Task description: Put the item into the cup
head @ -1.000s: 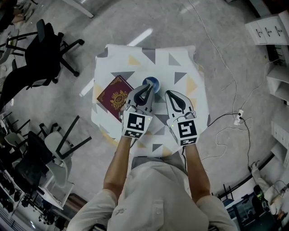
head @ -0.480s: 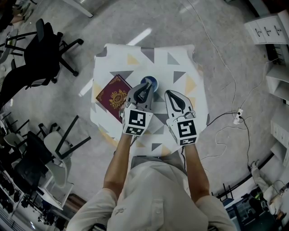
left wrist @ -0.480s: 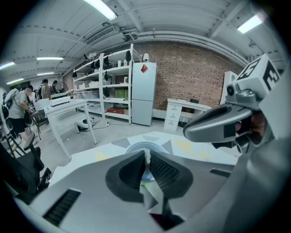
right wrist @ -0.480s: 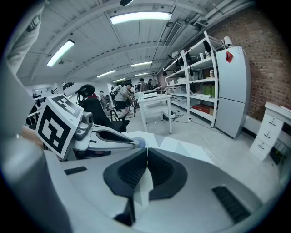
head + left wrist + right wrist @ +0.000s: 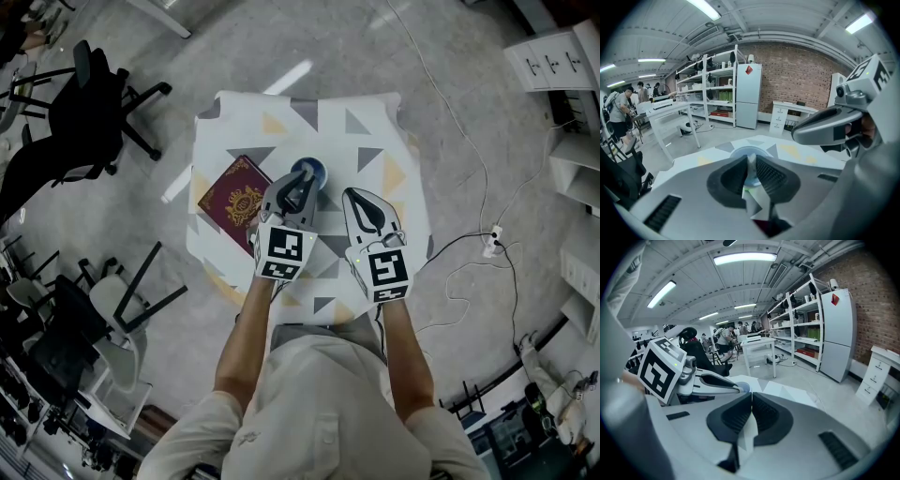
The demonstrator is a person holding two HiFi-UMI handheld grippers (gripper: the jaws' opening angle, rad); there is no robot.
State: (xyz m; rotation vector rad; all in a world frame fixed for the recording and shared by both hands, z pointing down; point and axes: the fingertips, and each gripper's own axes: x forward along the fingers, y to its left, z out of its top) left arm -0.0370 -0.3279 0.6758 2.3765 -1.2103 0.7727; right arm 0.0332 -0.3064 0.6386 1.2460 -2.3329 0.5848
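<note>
A small blue cup (image 5: 313, 170) stands near the middle of the patterned table (image 5: 375, 141). My left gripper (image 5: 302, 187) hovers at the cup's near rim, shut on a thin pale item (image 5: 751, 165) that stands up between its pads. In the left gripper view the cup's rim (image 5: 740, 152) shows just beyond the jaws. My right gripper (image 5: 354, 194) is to the right of the cup, above the cloth, with its jaws shut and nothing between them (image 5: 751, 398). The right gripper view shows the left gripper's fingers (image 5: 717, 383) reaching to the cup (image 5: 743, 388).
A maroon passport-like booklet (image 5: 234, 202) lies on the table left of the cup. Black office chairs (image 5: 94, 112) stand on the floor to the left, and a cable (image 5: 469, 244) runs across it to the right. White shelves (image 5: 562, 66) sit at the far right.
The left gripper has crept slightly forward toward the cup, still shut on the item. The right gripper has stayed put.
</note>
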